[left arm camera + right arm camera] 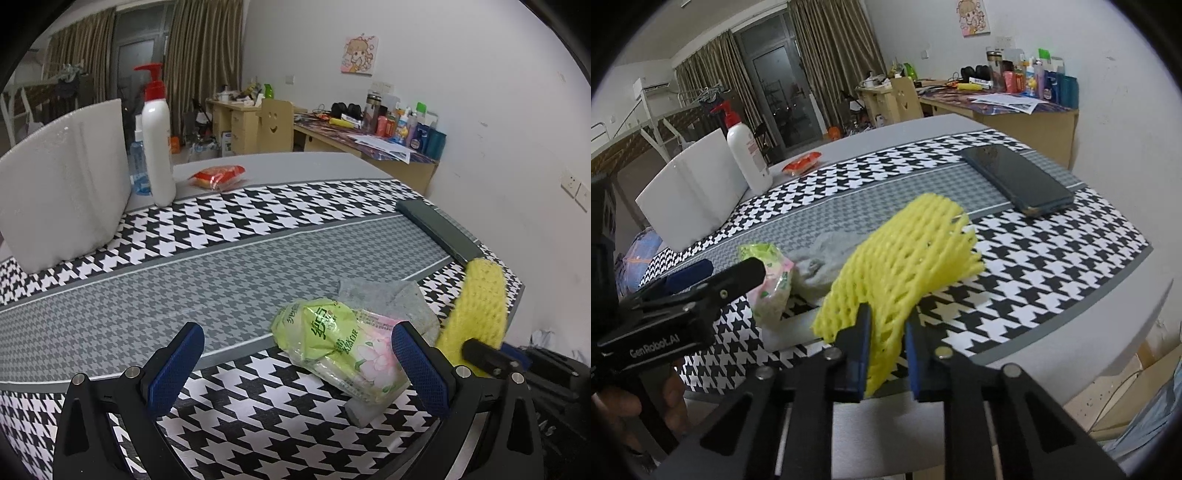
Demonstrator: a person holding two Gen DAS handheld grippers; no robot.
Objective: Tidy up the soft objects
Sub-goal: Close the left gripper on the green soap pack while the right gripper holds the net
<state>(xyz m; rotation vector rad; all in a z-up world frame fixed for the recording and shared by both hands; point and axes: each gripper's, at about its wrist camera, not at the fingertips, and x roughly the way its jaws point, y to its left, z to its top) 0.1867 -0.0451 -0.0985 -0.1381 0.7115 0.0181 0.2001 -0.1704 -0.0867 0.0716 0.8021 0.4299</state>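
The grey cloth [827, 258] is partly hidden behind the yellow foam net [905, 266] and the tissue pack [772, 284]. The net's lower end is covered by the fingers [858, 354] of the right gripper [886, 354]. In the left wrist view, the white foam block [62, 184] is cut off at the left edge. Labels on the far desk's bottles [410, 125] are too small to read.

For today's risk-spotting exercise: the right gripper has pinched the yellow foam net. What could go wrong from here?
1. The right gripper grips only the yellow foam net's lower end; it may flop or slip free.
2. Swinging, the net could drag the grey cloth or tissue pack beside it.
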